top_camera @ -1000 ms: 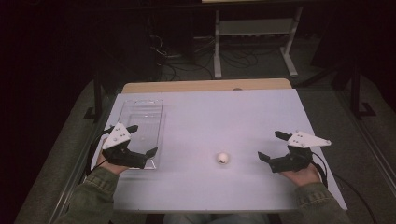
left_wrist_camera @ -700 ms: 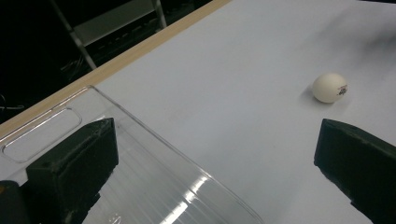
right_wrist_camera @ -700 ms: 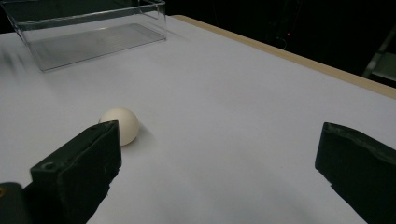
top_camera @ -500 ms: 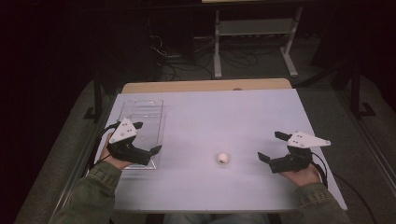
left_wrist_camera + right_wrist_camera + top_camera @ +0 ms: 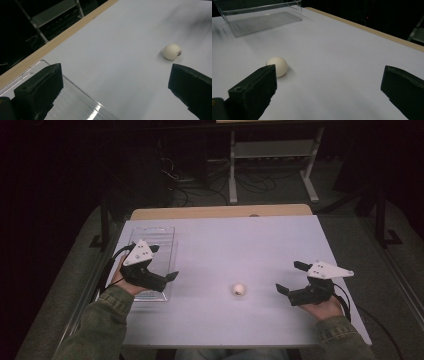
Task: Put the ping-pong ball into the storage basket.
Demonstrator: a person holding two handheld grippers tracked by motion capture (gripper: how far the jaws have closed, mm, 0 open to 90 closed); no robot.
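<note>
1. The tabletop (image 5: 250, 245) fills the middle of the high view, pale and flat, with a wooden strip along its far edge.
2. A clear plastic tray (image 5: 155, 245) lies at the left of the high view, near the tabletop's left edge. In the right gripper view it sits in the upper left (image 5: 262, 20), well apart from the ball.
3. The left gripper (image 5: 162, 262) sits at the left of the high view, held over the near end of the tray. Its 2 jaws stand wide apart with nothing between them. In the left gripper view the left jaw is over the tray's clear wall (image 5: 82, 100) at the lower left.
4. The right gripper (image 5: 290, 277) sits at the lower right of the high view, over bare tabletop. Its jaws are also spread wide and hold nothing.
5. A small white ball (image 5: 239, 289) rests on the tabletop, lower centre of the high view, between the 2 grippers and nearer the right one. It shows at the right in the left gripper view (image 5: 172, 51), and just past the left jaw in the right gripper view (image 5: 278, 65).
</note>
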